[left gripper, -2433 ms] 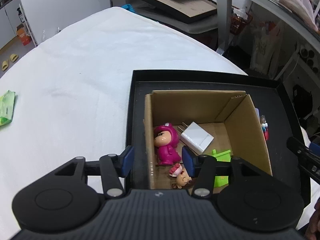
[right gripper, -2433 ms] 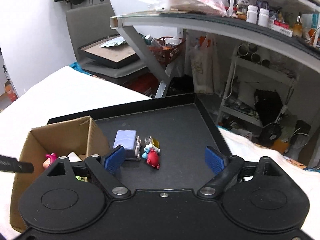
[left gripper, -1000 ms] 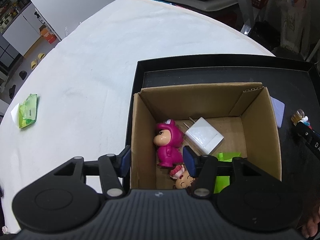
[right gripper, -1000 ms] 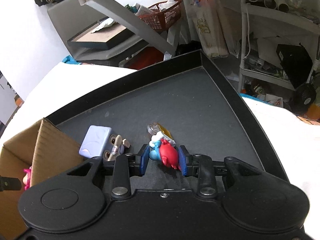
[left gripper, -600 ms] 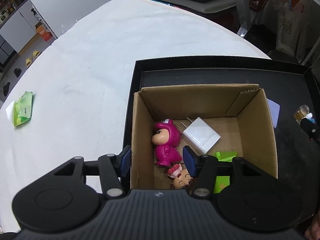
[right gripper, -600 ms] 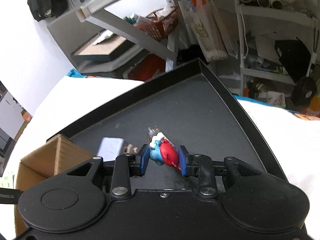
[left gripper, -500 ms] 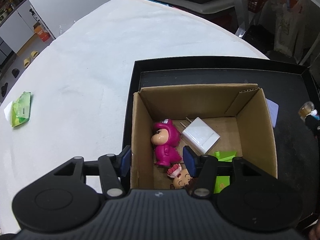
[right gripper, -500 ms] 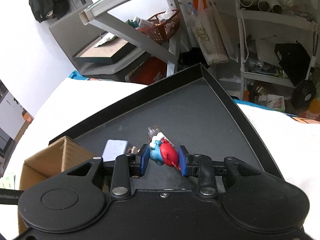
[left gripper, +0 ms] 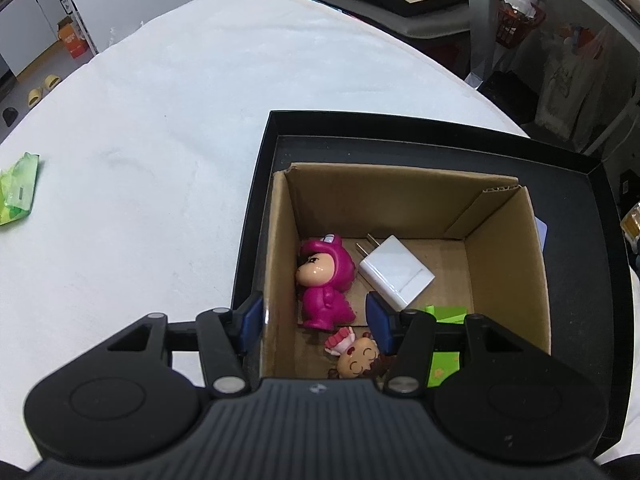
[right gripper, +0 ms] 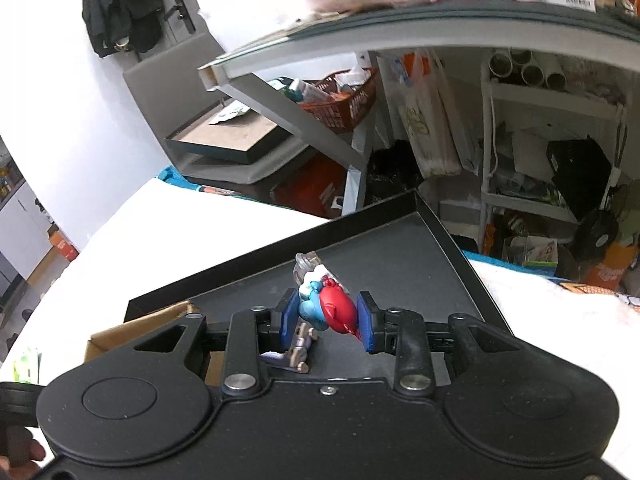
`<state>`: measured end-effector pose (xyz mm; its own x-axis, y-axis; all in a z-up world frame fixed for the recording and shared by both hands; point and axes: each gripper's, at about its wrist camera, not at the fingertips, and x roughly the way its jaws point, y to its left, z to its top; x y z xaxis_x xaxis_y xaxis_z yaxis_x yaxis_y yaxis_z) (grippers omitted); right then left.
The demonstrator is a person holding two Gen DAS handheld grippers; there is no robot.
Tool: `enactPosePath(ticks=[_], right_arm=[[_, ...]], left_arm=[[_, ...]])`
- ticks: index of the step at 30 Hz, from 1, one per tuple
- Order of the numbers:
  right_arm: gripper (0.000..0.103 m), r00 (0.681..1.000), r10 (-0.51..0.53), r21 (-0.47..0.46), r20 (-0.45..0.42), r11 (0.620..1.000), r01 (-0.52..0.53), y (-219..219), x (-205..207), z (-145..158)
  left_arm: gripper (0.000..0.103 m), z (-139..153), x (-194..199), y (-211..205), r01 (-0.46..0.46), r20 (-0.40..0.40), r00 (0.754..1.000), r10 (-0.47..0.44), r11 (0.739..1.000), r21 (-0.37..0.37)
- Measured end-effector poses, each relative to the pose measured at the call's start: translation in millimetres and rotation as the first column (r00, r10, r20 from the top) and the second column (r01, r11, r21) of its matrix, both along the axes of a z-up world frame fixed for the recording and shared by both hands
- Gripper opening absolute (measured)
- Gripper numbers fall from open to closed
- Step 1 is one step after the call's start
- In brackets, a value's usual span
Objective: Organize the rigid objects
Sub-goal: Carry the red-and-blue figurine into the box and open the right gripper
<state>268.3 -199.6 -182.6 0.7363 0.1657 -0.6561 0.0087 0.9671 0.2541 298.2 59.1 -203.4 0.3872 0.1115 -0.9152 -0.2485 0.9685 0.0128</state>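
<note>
Cardboard box (left gripper: pixel 504 264), the biggest task piece I see, sits open-topped at the left end of the black tray (left gripper: pixel 256 208) on the white bench (left gripper: pixel 140 152). Inside it, from my left camera: a magenta figurine (left gripper: pixel 326 280) at 9 o'clock, a white plug charger (left gripper: pixel 396 274) near the centre, a green piece (left gripper: pixel 446 314) at 5 o'clock and a small doll head (left gripper: pixel 356 356) at 6 o'clock.

My left tool (left gripper: pixel 314 322) points steeply down; its pads stand apart astride the box's near-left wall, and I cannot tell whether they press it.

My right tool (right gripper: pixel 326 318) is clamped on a small red-and-blue figurine (right gripper: pixel 330 310) with a clear bottle attached, held above the tray floor (right gripper: pixel 404 256), angled down.

Right of the box the tray floor lies bare out to its raised rim at 3 o'clock; a lilac block with a small figure (right gripper: pixel 298 350) lies just beside the box.
</note>
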Motion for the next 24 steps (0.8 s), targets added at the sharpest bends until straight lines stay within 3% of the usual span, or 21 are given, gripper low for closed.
enactPosePath(ticks=[7, 17, 19, 24], right_arm=[[0.031, 0.999, 0.034, -0.044, 0.035, 0.998, -0.033, 24.9, -8.7, 17.3], [0.031, 0.994, 0.11, -0.113, 0.027, 0.988, -0.106, 71.7, -21.2, 25.0], [0.031, 0.991, 0.13, -0.127, 0.022, 0.984, -0.126, 83.0, -22.9, 24.4], [0.031, 0.985, 0.171, -0.155, 0.016, 0.974, -0.167, 108.9, -25.8, 23.6]], left_arm=[[0.053, -5.0, -5.9, 12.8, 0.01, 0.064, 0.998, -0.009, 1.0, -0.011], [0.049, -11.5, -14.6, 29.2, 0.024, 0.095, 0.995, -0.014, 0.994, -0.105], [0.046, -8.6, -17.0, 30.8, 0.034, 0.115, 0.993, -0.021, 0.993, -0.113], [0.022, -10.3, -21.6, 41.9, 0.018, 0.119, 0.993, 0.002, 0.985, -0.17]])
